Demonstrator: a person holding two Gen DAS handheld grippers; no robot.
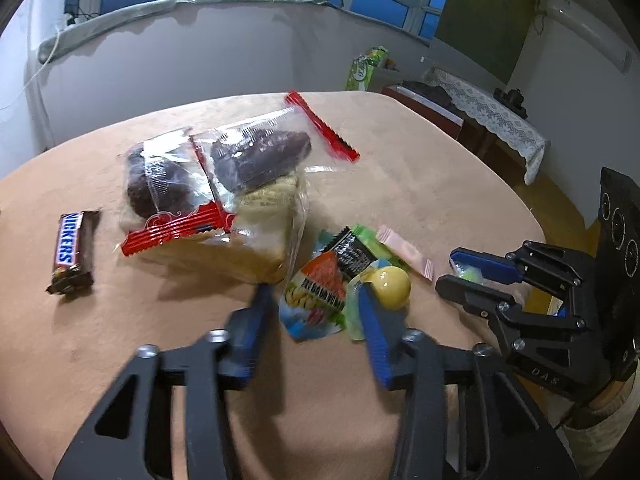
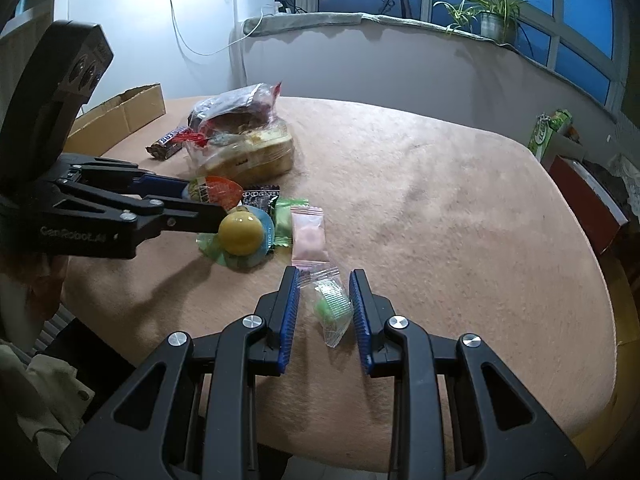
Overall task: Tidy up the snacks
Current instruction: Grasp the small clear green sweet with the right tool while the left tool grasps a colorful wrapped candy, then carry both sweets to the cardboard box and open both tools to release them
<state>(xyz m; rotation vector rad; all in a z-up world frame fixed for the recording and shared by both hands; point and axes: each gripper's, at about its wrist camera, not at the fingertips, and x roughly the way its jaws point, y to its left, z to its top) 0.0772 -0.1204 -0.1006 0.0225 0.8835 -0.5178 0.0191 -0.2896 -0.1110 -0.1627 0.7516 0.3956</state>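
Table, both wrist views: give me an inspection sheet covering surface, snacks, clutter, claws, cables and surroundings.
Surface: tan cloth-covered table, no spills seen.
Job's things: Snickers bar, bagged bread with dark cake packets on top, jelly cup, yellow ball-shaped sweet, black candy and pink sachet lie clustered; green candy lies apart from them.
Clutter: open cardboard box at the table's far edge.
Grippers: left claw straddles the jelly cup, grip unclear; right claw shut on the green candy.
Cables: white cord hangs down the wall.
Surroundings: potted plant on the windowsill, dark windows.
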